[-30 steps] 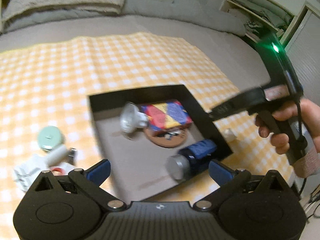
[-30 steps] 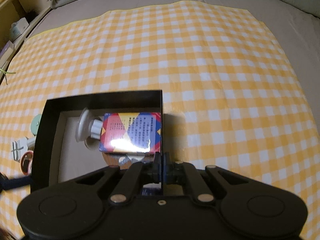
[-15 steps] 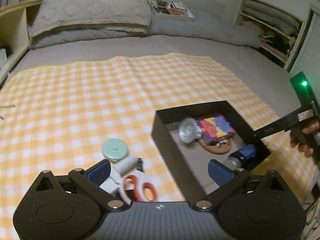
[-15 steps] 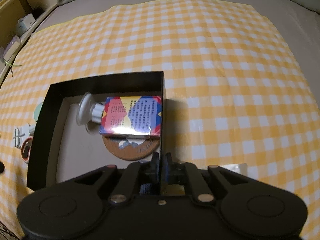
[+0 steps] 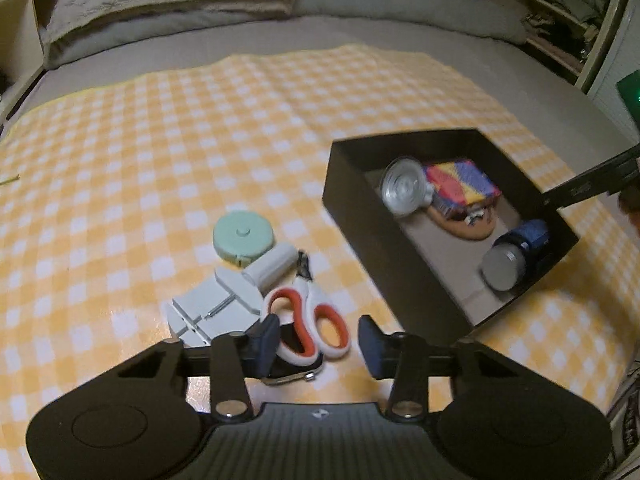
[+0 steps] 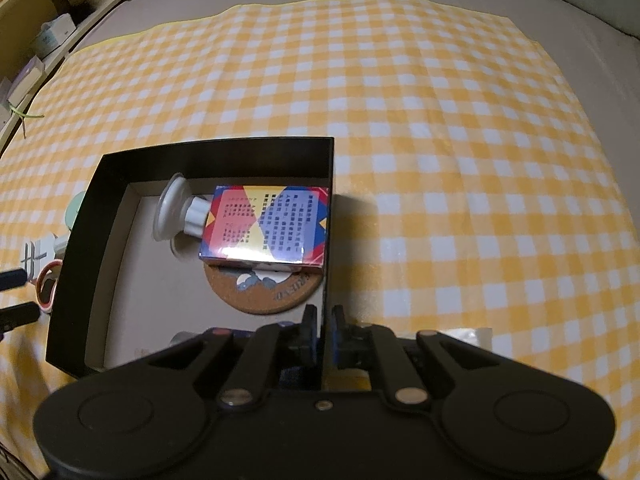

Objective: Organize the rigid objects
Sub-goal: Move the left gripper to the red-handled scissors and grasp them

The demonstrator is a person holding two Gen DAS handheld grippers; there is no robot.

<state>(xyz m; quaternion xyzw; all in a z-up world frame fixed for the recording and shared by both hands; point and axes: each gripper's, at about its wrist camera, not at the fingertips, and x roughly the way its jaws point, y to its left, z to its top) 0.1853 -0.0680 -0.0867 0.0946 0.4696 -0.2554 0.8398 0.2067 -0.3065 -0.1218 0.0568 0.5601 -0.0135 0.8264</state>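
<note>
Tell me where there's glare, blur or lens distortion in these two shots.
Right wrist view: a bright glare strip along the near edge of the colourful box, and fisheye bowing of the checked cloth. Left wrist view: soft motion blur on the black tray and the scissors, dim warm light, darkened corners.

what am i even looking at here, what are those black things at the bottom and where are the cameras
The black shapes are two hand-held grasping tools, each carrying a wide-angle camera that looks along its fingers. One picture comes from the left tool, open above the red-handled scissors. The other comes from the right tool, pinched shut on the wall of the black box. Everything lies on a yellow checked cloth on a bed. In the box are a colourful carton, a cork coaster, a bulb and a blue bottle. Outside it lie a green tape measure and white plastic parts.
</note>
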